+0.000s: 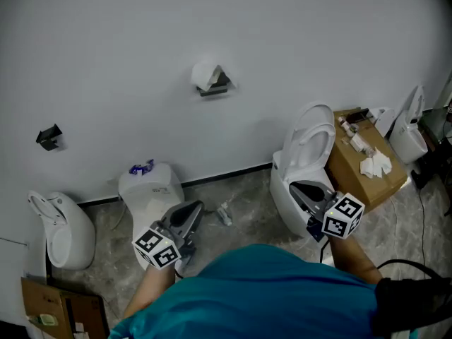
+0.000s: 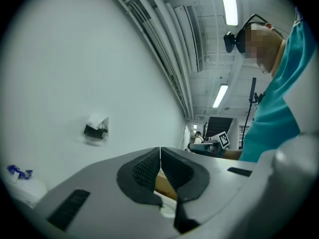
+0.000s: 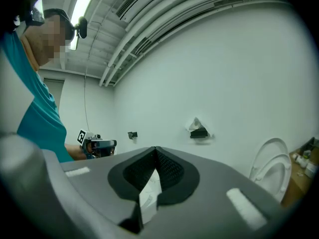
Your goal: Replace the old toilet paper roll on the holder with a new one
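A white toilet paper roll sits on a dark holder fixed to the wall, high in the middle of the head view. In the left gripper view the roll is far off at the left. The right gripper view has the roll right of centre. My left gripper is low and left of the holder, shut, with nothing between its pads. My right gripper is low and to the right, in front of a toilet. It is shut and holds nothing. Both point level at the wall, well short of the holder.
Several white toilets stand on the floor: one with a raised lid, one under my left gripper, one far left. A cardboard box with small items is at the right. A small black bracket is on the wall at left.
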Motion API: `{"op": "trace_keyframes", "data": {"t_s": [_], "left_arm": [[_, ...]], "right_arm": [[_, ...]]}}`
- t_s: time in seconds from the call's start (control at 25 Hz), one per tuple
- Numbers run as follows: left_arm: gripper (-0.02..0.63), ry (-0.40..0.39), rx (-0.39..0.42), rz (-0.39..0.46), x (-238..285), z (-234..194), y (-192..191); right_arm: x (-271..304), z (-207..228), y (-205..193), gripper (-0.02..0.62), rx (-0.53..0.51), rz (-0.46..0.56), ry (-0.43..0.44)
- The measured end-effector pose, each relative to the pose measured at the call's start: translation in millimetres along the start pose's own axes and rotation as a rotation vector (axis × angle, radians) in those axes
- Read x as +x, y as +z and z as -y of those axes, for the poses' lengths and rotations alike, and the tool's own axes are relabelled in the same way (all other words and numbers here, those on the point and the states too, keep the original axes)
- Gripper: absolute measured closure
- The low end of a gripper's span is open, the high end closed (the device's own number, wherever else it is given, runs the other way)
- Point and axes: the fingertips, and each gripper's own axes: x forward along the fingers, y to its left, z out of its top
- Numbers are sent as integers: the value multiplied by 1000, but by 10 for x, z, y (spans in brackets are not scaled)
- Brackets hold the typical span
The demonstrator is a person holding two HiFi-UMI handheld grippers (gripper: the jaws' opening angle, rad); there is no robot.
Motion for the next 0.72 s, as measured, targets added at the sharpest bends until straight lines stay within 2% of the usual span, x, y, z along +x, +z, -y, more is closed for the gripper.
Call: {"op": "trace_keyframes", "data": {"t_s": [0.16, 0.36, 0.72], "left_arm": [[592, -19, 0, 3, -20, -544, 182], [592, -16, -13, -5, -38, -1030, 225], [592, 41, -32, -24, 339, -1526, 166]], "right_arm": [[578, 36, 102, 592, -13, -10, -3], [1058, 149, 107, 592, 0, -34, -13], [1485, 730, 99, 592, 33, -40, 28]]}}
